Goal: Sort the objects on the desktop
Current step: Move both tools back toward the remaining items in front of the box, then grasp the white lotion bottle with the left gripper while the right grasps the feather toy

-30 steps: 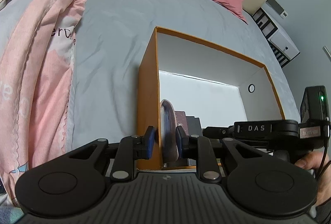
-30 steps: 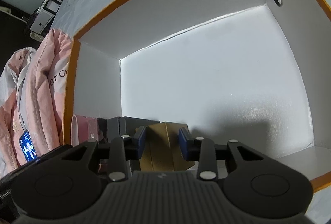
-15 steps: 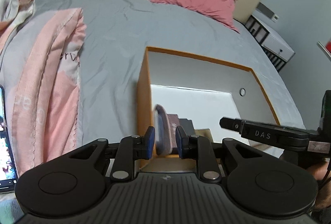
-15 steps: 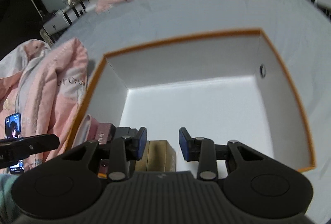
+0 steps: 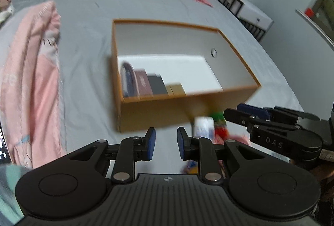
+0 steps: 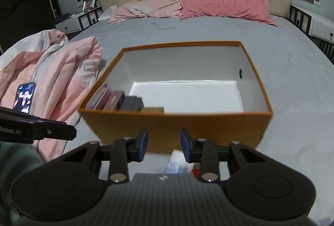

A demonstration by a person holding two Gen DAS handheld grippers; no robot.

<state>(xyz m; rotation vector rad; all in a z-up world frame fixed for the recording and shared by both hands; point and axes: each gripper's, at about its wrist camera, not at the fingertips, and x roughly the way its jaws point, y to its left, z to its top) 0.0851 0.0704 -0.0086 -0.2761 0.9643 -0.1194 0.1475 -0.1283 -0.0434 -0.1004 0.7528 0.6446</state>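
An orange box (image 5: 158, 111) with a white inside stands on the grey bed; it also shows in the right wrist view (image 6: 177, 127). Along its near left wall stand a blue-and-pink pouch (image 5: 127, 79), a maroon box (image 5: 143, 83), a dark box (image 5: 157, 85) and a gold box (image 5: 176, 89). My left gripper (image 5: 164, 143) is open and empty, in front of the box. My right gripper (image 6: 164, 145) is open and empty, just before the box's front wall. Small loose items (image 5: 208, 126) lie on the bed in front of the box, blurred.
A pink-and-white quilt (image 6: 52, 71) lies left of the box with a lit phone (image 6: 24, 98) on it. Pink pillows (image 6: 223, 4) and a cream headboard are at the far end. White nightstands stand at both sides of the bed.
Both grippers let go of their items in the box, opened and pulled back and up out of it. The pouch and the gold box now stand in the row.
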